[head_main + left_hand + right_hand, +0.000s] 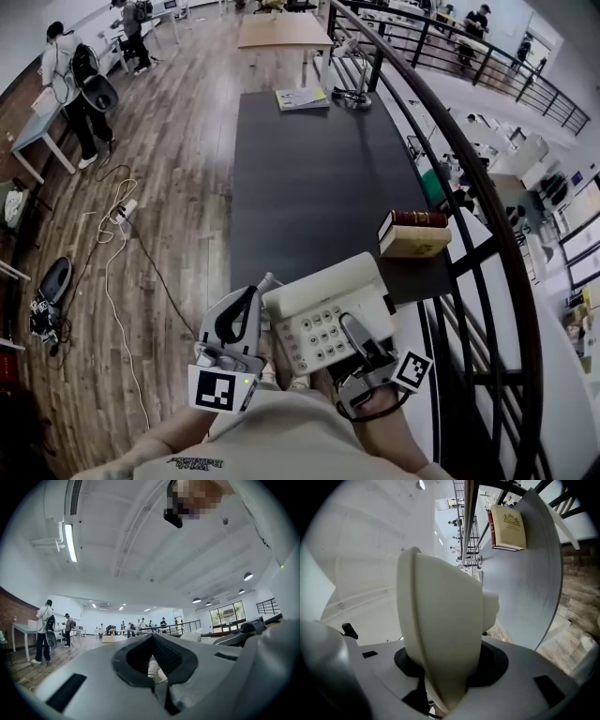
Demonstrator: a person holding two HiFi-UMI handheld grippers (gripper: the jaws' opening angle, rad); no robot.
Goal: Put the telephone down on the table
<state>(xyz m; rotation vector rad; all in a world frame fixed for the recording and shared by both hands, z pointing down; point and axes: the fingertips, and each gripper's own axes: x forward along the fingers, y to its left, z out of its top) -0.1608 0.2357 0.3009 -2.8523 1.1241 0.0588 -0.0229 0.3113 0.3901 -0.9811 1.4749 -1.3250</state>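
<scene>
Cream telephone (323,298) in right fingers (353,334), cord (152,667) in shut left fingers (247,309), two books (412,234) (302,98)

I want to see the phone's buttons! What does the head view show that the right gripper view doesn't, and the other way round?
Only the head view: the keypad of the telephone, the left gripper, a booklet at the table's far end, cables on the floor. Only the right gripper view: the right gripper with its jaws closed on the telephone's edge, and the gold crest on the cover of the book. Both: the telephone, the book, the table.
</scene>
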